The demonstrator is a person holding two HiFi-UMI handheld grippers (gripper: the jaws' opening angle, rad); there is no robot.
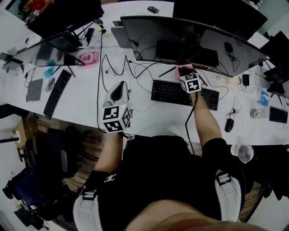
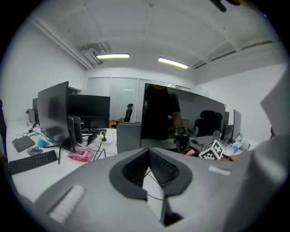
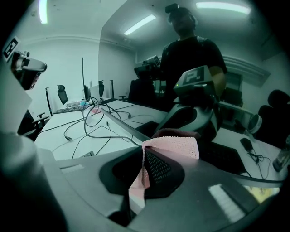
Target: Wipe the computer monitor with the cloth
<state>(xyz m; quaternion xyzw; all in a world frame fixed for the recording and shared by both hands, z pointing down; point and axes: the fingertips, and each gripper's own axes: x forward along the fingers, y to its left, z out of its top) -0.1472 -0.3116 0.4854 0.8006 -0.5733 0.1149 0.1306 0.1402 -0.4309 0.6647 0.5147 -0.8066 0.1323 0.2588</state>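
Right gripper grips pink cloth, its end toward monitor

Two grippers are showing, the left gripper and the right gripper, along with one pink cloth. Three keyboards are lying on the desk: centre keyboard, left keyboard, right keyboard. Two mice are showing, near mouse and far mouse, and one small fan. Monitors are numbering probably five, the curved monitor included; the far ones are cropped.
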